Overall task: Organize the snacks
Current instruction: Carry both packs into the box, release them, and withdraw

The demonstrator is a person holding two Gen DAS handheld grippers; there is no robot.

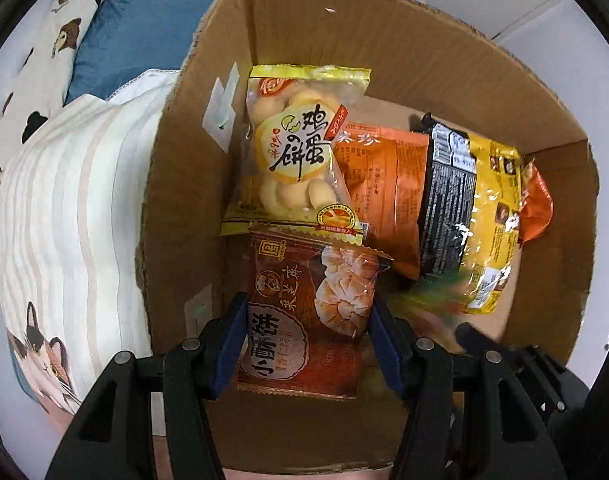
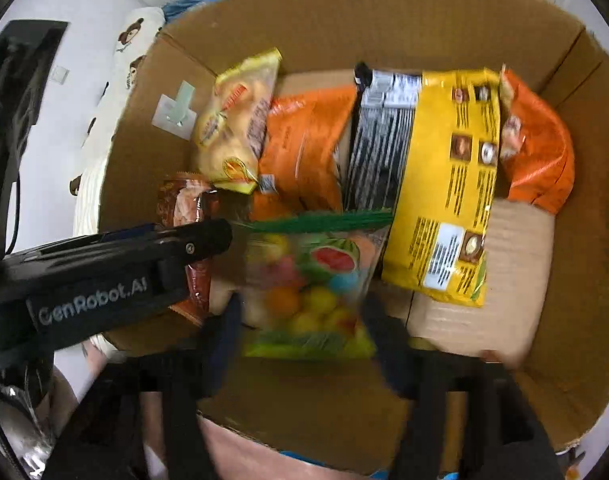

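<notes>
An open cardboard box (image 1: 192,184) holds several snack packs. My left gripper (image 1: 306,320) is shut on a brown pastry pack (image 1: 304,312), holding it inside the box at its left wall, just below a yellow egg-biscuit bag (image 1: 292,148). My right gripper (image 2: 304,312) is shut on a clear fruit-candy bag with a green top (image 2: 308,280), held over the box's near middle. The left gripper body (image 2: 104,280) with the brown pack (image 2: 184,204) shows at the left in the right wrist view. An orange bag (image 2: 304,144) and a yellow-black bag (image 2: 444,168) lie in the box.
Another orange bag (image 2: 540,152) lies at the box's far right corner. Bare cardboard floor (image 2: 516,264) shows at the right of the box. A striped cat-print cushion (image 1: 64,240) and blue bedding (image 1: 152,12) lie left of the box.
</notes>
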